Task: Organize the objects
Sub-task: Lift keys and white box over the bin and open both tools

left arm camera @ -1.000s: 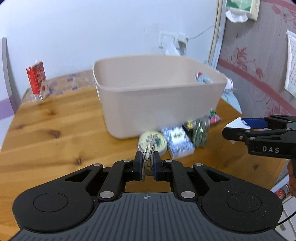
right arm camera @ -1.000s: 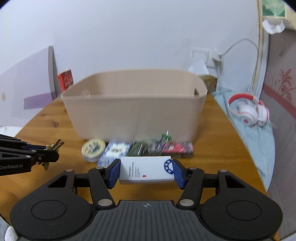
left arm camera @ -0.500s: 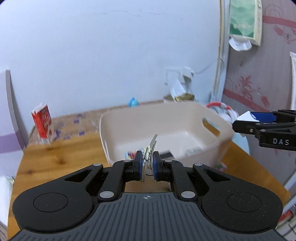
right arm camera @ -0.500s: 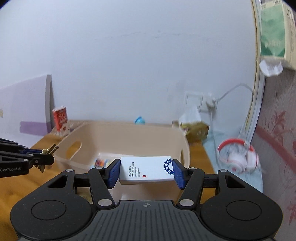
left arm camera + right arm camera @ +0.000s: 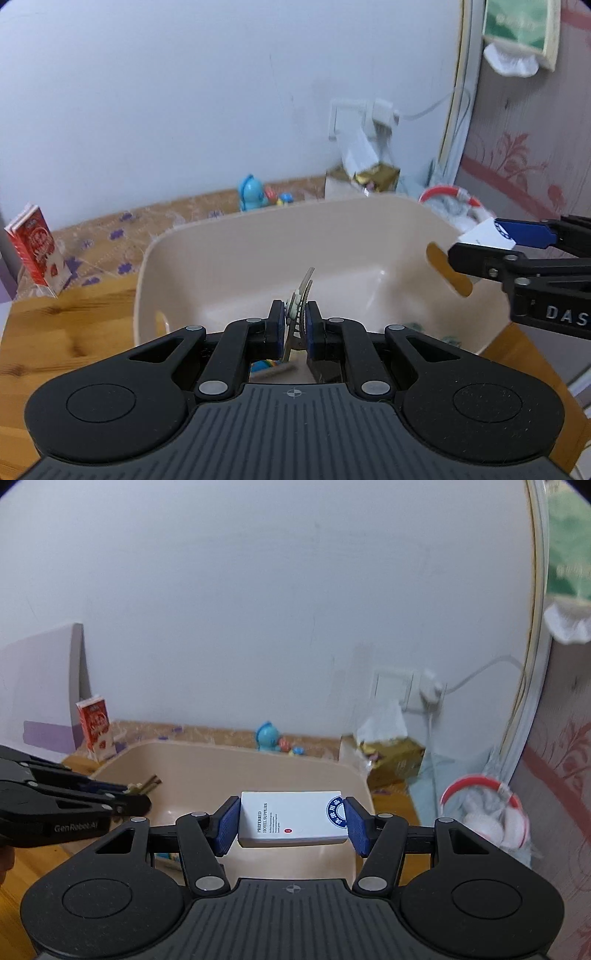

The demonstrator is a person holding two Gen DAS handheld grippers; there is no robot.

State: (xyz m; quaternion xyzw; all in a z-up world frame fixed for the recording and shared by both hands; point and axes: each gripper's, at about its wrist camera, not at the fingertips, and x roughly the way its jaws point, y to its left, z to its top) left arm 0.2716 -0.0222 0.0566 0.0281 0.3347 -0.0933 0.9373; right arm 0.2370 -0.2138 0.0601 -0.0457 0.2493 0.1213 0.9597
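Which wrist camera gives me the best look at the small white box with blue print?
The right wrist view: the small white box with blue print sits face-on between the right gripper pads, its text and blue emblem visible. The left wrist view shows only a white corner of it, side-on, above the beige plastic bin.

My two wrist cameras sit close above the beige bin [image 5: 332, 236], facing the wall; both share the bin [image 5: 229, 768] and the blue toy [image 5: 251, 192].

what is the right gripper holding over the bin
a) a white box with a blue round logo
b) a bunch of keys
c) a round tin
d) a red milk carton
a: the right gripper has its jaws shut on the white box above the beige bin; the keys are in the left gripper.
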